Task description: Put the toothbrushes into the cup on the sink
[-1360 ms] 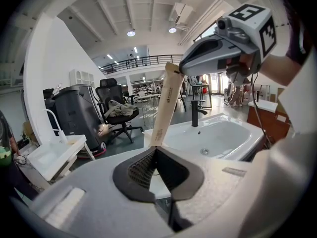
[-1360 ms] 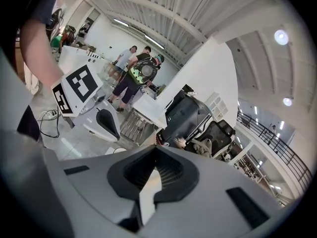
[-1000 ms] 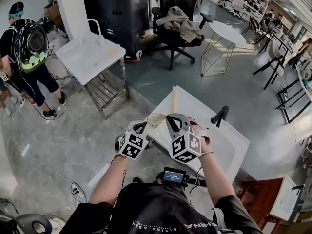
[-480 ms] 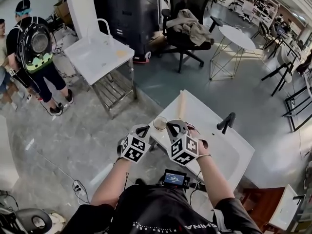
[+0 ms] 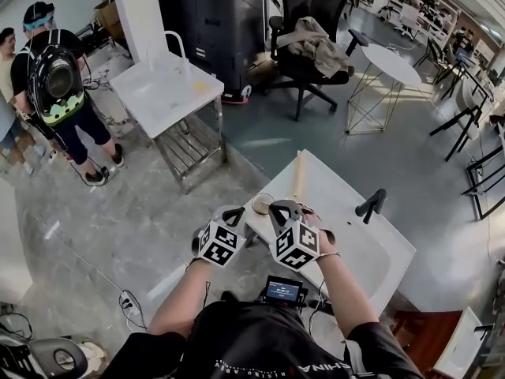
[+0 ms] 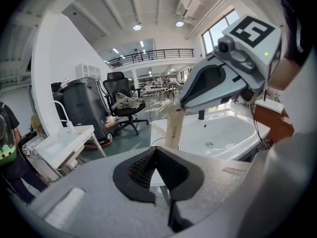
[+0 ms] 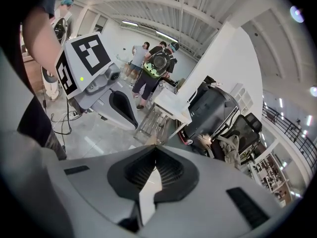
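Both pairs of jaws are pressed together with nothing between them. The left gripper (image 6: 156, 149) shows its black ribbed pads meeting at the tips, and the right gripper (image 7: 155, 148) looks the same. They hang side by side, very near each other, low in the middle of the head view at the near-left corner of the white ceramic sink (image 5: 339, 192).

Just above them in that view, right at the sink's corner, sits the small clear round cup (image 5: 262, 204). I see nothing in it. Close to its right is a long flat beige packet with small print (image 5: 298, 178), which I take to be the toothbrushes. I can't tell whether it lies flat or stands on end.

The cup worries me most. It is light-looking, perched at the corner, and the grey stone floor (image 5: 134, 212) is directly below on the left. A gripper coming in shut, or swinging wide, could nudge it over the edge.

The packet is thin, so jaws that close off-centre may only skid it toward the basin and the black tap (image 5: 371, 204). With the grippers this close together, one reaching across could also knock the other. And if the packet is as long as it looks, dropping it in at a slant might tip the cup.
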A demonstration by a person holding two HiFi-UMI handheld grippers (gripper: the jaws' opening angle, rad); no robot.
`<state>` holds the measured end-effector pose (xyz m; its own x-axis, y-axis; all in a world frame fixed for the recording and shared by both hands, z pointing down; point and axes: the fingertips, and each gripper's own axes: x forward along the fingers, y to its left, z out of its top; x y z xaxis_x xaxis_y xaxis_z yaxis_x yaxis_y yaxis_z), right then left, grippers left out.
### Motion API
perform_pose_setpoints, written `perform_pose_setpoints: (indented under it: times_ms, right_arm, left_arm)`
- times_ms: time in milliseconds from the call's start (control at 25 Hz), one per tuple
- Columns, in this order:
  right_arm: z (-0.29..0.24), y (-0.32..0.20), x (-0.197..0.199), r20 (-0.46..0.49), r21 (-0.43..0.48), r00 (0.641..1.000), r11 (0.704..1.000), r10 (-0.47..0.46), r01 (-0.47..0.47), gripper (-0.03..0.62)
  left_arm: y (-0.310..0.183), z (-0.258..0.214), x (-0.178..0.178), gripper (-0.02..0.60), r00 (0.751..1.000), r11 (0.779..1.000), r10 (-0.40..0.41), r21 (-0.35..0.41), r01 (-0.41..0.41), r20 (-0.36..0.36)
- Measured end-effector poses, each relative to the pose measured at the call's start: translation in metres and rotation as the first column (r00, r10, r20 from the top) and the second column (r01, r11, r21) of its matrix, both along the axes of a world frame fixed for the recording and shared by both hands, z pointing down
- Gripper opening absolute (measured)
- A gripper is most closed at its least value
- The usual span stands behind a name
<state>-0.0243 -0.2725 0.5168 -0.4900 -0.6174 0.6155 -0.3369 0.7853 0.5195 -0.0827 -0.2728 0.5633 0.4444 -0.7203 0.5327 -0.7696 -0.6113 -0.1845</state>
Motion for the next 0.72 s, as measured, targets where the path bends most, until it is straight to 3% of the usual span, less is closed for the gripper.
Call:
perform_pose_setpoints:
  times_ms: [520, 720]
  right_arm:
    - [-0.005, 0.009, -0.002, 0.045, 0.001, 0.999, 1.000, -0.006, 0.006, 0.048]
    - [-0.022, 0.010, 0.002, 0.069, 0.043, 0.997, 0.999, 0.019, -0.022, 0.064]
  left_arm:
    - [0.005, 0.004, 0.002, 0.005, 1.000, 1.000, 0.010, -0.002, -0.010, -0.006]
    - [0.008, 0.005, 0.004, 0.005, 1.000, 1.000, 0.027, -0.009, -0.027, -0.009]
